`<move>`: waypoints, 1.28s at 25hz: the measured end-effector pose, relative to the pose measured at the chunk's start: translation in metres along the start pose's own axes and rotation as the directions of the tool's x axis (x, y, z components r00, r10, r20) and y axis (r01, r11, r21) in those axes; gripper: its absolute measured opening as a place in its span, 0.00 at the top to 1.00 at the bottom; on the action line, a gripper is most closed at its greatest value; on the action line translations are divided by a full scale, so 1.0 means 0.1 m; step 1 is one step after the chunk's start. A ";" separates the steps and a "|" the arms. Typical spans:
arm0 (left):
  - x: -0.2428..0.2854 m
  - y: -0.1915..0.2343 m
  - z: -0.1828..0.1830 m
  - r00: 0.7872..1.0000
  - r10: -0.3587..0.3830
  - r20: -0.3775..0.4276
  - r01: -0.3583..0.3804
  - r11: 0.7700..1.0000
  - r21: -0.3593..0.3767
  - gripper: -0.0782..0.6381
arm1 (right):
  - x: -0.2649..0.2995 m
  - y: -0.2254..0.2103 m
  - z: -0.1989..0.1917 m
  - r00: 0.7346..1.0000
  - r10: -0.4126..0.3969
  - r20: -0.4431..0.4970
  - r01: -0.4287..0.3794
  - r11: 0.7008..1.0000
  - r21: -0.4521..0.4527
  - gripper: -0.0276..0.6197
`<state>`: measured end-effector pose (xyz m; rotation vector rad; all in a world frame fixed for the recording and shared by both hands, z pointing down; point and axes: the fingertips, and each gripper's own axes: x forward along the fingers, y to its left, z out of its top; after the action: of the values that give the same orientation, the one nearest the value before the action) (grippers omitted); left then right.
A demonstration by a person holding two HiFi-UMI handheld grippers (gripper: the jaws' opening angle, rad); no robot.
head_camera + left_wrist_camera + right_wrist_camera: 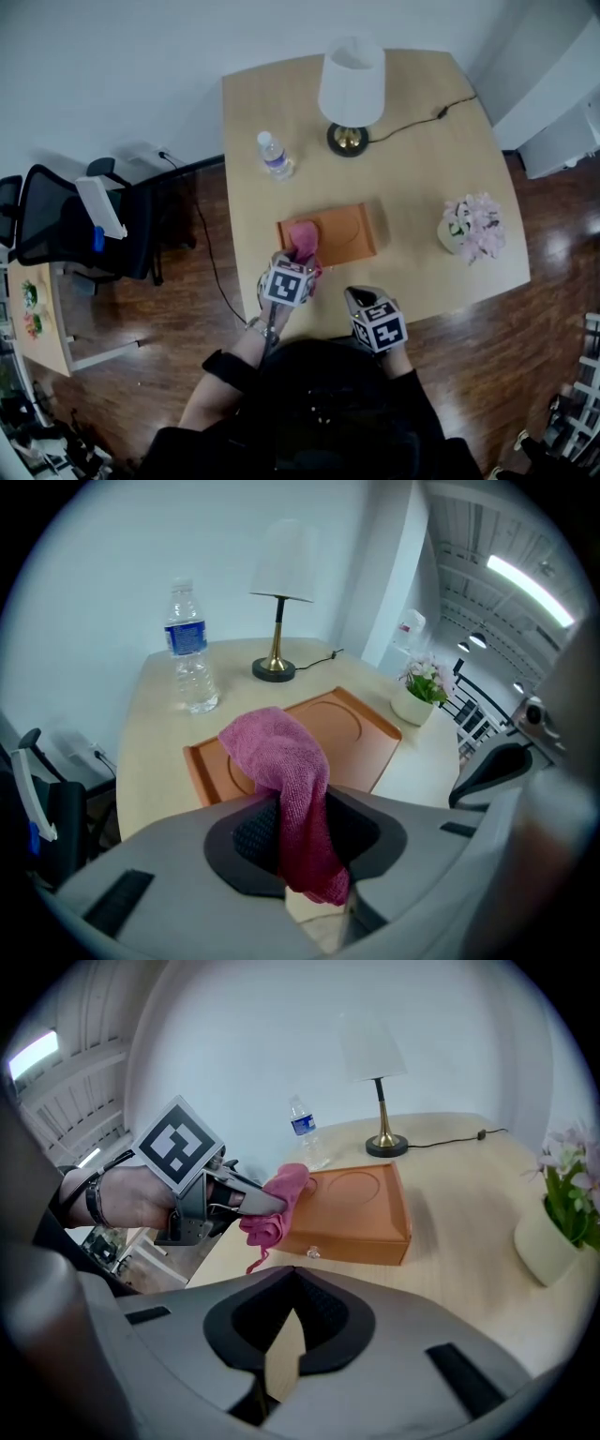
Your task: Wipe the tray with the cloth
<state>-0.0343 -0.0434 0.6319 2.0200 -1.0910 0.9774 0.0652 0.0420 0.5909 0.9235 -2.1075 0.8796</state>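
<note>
the cloth (pixel 281 761) is already in hand: the left hand-held gripper (pixel 300 860) is clenched on the pink cloth, which runs down between its jaws; a loose bunch stands up above them and a short end hangs below; so the pick-up part of the job looks done.

the tray (pixel 361 726) lies flat on the tabletop (pixel 422 141) just ahead of that hand-held gripper; from the right gripper view the cloth (pixel 274 1206) sits at the tray's (pixel 370 1213) end nearest the left hand-held gripper (pixel 267 1202), partly hanging outside the tray's wall; whether it touches the tray's floor cannot be told.

the right hand-held gripper (pixel 281 1358) is to the right of the left one and short of the tray, near the tabletop's front edge; its jaws are closed together with nothing between them, and it takes no part in the work at this point.

as a judgement, the wiping itself is at its start or barely under way; the tray's floor ahead of the cloth shows bare and no view tells which parts have been wiped; what is left is to press the cloth down and drag it across the whole floor, away from the left hand-held gripper toward the far end.
</note>
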 end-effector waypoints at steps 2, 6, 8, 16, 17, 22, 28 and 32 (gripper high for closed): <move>-0.05 0.10 -0.05 1.000 0.020 0.001 -0.020 1.000 -0.005 0.73 | 0.02 0.05 0.03 1.000 0.001 0.005 -0.001 1.000 -0.006 0.95; -0.12 0.22 -0.10 0.999 0.046 0.003 -0.046 0.999 0.027 0.73 | 0.03 0.16 0.10 1.000 -0.001 0.013 0.001 1.000 -0.018 0.95; -0.13 0.25 -0.11 0.999 0.053 -0.005 -0.053 0.997 0.054 0.73 | 0.03 0.21 0.12 1.000 -0.007 0.021 0.007 1.000 -0.021 0.95; -0.42 0.35 -0.14 0.999 0.023 0.022 -0.024 0.999 0.047 0.73 | -0.06 0.30 0.17 0.997 -0.051 0.061 0.051 0.999 -0.001 0.95; -0.52 0.36 -0.13 0.999 0.016 0.042 -0.018 0.999 0.043 0.73 | -0.08 0.31 0.17 0.996 -0.057 0.067 0.056 0.998 0.005 0.95; -1.16 0.38 -0.29 0.987 -0.055 0.149 0.059 0.998 -0.027 0.73 | -0.12 0.29 0.14 0.993 -0.082 0.082 0.079 0.996 0.042 0.95; -1.21 0.54 -0.70 0.989 -0.061 0.131 0.078 0.989 -0.130 0.73 | -0.06 0.32 0.08 0.994 -0.085 0.062 0.081 0.995 0.058 0.95; -1.18 0.53 -0.73 0.989 -0.070 0.127 0.087 0.987 -0.133 0.73 | -0.04 0.31 0.08 0.994 -0.091 0.056 0.088 0.994 0.060 0.95</move>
<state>-0.1482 0.0382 0.5813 2.0145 -1.1029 0.7258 0.0398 0.0532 0.5738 1.0776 -2.0818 0.8811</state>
